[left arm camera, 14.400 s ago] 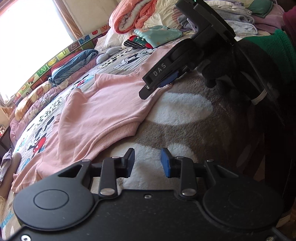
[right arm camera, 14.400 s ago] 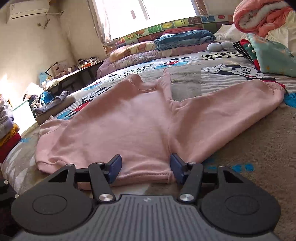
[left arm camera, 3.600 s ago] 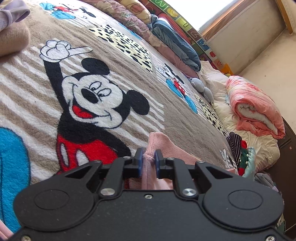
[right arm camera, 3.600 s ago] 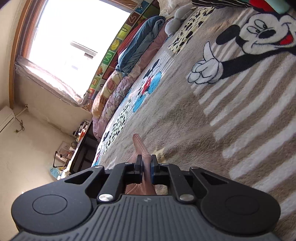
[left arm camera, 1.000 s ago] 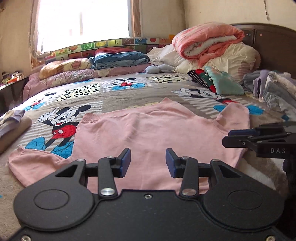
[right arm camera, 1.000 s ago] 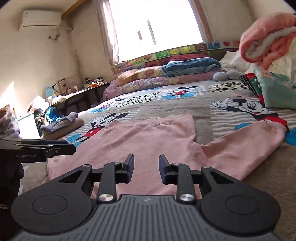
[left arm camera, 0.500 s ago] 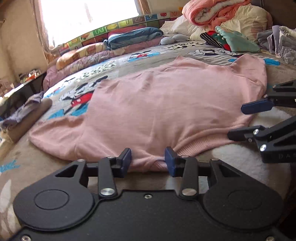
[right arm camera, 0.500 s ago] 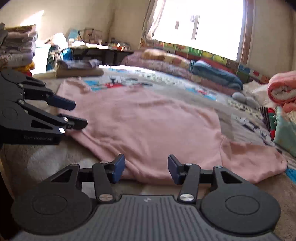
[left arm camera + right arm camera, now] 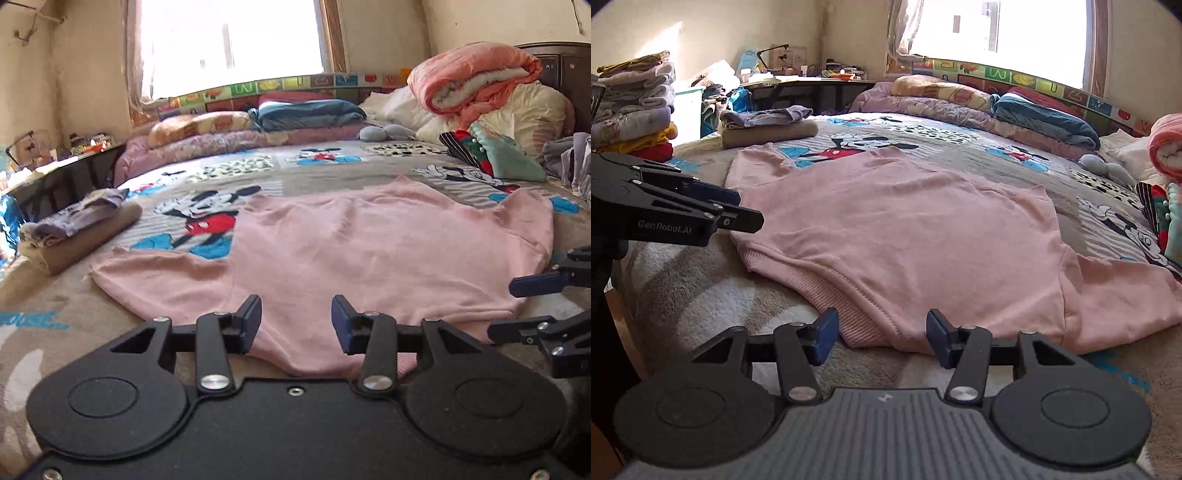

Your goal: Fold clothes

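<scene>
Both grippers wide apart, holding nothing: left gripper (image 9: 295,323) and right gripper (image 9: 878,338) at lower centre, facing ribbed hem of flat pink knit sweatshirt (image 9: 905,229); sleeves spread left/right, hem w/in equal reach.

- "GenRobot.AI" is showing in pale letters on the black side of the left tongs (image 9: 713,210), seen from the right wrist view.
- Nothing else is reading clearly.
</scene>
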